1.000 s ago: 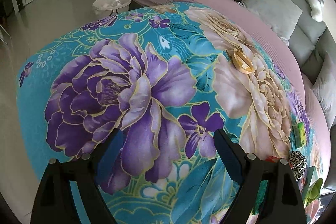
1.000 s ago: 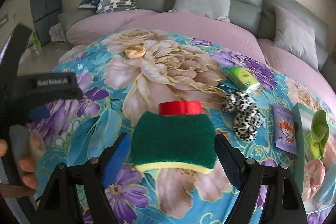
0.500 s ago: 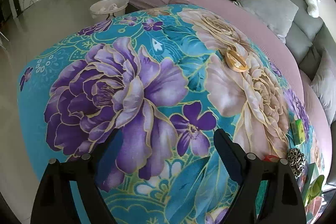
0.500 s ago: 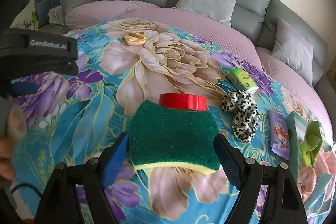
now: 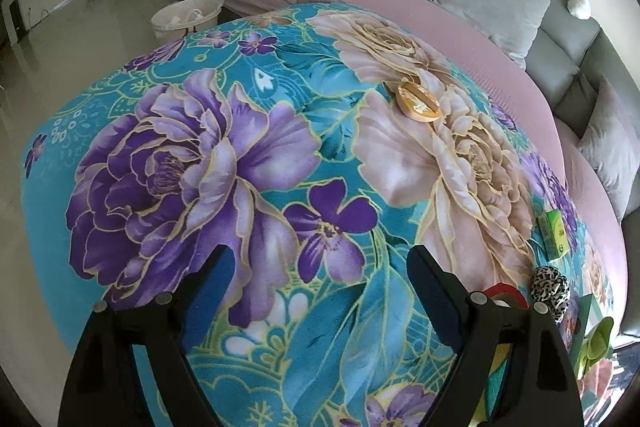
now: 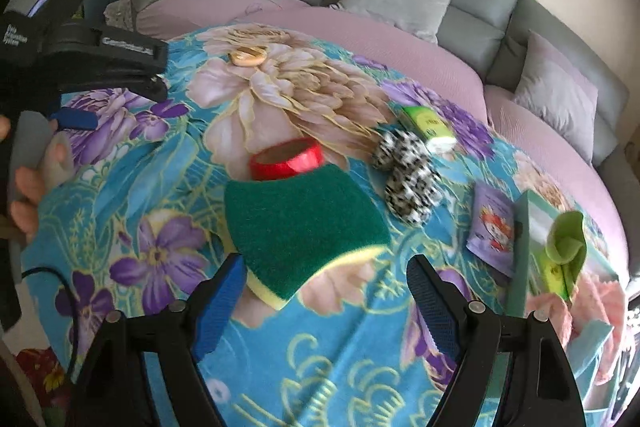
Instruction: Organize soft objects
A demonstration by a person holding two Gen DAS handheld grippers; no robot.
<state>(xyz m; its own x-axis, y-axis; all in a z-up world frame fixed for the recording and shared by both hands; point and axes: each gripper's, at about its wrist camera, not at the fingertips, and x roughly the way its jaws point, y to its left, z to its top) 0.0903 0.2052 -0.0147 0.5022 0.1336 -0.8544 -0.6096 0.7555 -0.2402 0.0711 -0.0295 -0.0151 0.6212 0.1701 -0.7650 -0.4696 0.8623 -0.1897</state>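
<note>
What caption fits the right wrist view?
Open right gripper poised over a green sponge on the floral cloth, red tape behind.

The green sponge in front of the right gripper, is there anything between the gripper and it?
Nothing visible. The right gripper is open, and the green sponge lies on the floral cloth just ahead of its fingertips, with only bare cloth between. The red tape roll sits at the sponge's far edge, behind it.
</note>
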